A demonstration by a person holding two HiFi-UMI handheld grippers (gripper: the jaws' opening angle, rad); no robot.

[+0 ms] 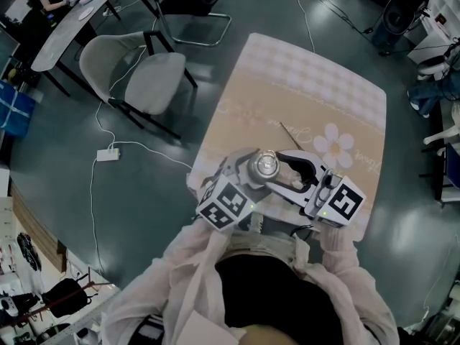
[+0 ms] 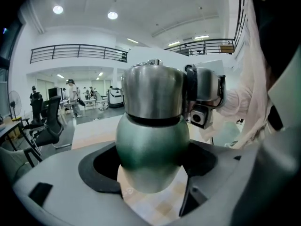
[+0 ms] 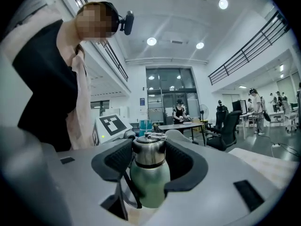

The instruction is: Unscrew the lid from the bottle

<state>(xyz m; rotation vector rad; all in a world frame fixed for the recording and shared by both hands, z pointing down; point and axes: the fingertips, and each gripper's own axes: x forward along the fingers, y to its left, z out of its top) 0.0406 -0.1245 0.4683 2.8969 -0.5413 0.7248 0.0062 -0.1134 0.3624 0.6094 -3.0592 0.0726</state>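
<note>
Glossy dark floor (image 1: 50, 171), grey chair (image 1: 152, 77)

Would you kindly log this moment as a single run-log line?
task: unscrew lid from bottle | left gripper: shut on bottle | right gripper: shut on lid | lid: on bottle

An open-plan office or lab hall. Office chairs (image 1: 140, 74) and a long desk (image 1: 75, 19) stand at ten o'clock from the surface (image 1: 309, 77). A railed mezzanine (image 2: 77, 53) and ceiling spotlights (image 2: 112, 15) show overhead.

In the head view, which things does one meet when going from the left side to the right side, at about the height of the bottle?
white power strip → steel lid → daisy print
</note>
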